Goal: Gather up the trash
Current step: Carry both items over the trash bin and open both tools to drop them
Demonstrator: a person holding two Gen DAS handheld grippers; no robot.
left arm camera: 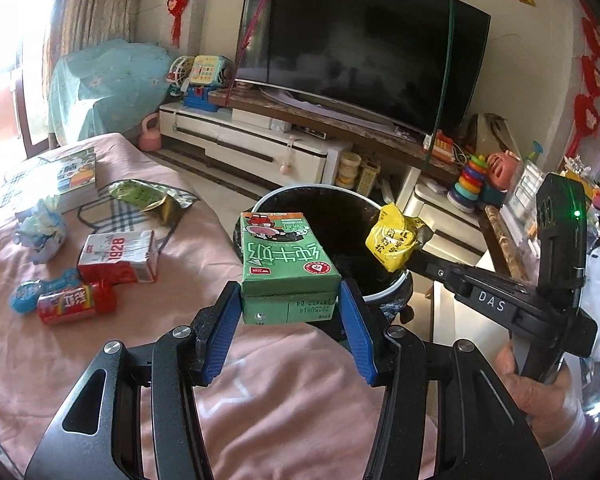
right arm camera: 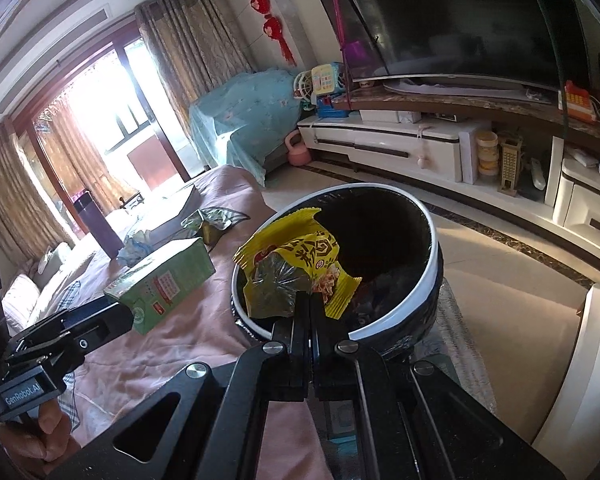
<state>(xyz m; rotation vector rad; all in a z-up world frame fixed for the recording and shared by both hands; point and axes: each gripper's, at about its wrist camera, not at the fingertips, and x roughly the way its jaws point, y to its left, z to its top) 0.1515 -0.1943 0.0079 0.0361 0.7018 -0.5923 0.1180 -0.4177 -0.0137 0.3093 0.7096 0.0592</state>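
Observation:
My left gripper (left arm camera: 290, 308) is shut on a green milk carton (left arm camera: 284, 264) and holds it above the pink table edge, just short of the bin (left arm camera: 296, 200). The carton also shows in the right wrist view (right arm camera: 164, 280). My right gripper (right arm camera: 310, 300) is shut on a yellow snack wrapper (right arm camera: 300, 268) and holds it over the near rim of the black-lined, white-rimmed bin (right arm camera: 432, 248). The wrapper also shows in the left wrist view (left arm camera: 392, 240), over the bin's right rim.
On the pink cloth lie a red-and-white 1928 carton (left arm camera: 118, 256), a red candy tube (left arm camera: 76, 302), a blue wrapper (left arm camera: 28, 296), crumpled tissue (left arm camera: 40, 228), a green foil bag (left arm camera: 148, 196) and a book (left arm camera: 68, 180). A TV stand (left arm camera: 260, 148) is behind.

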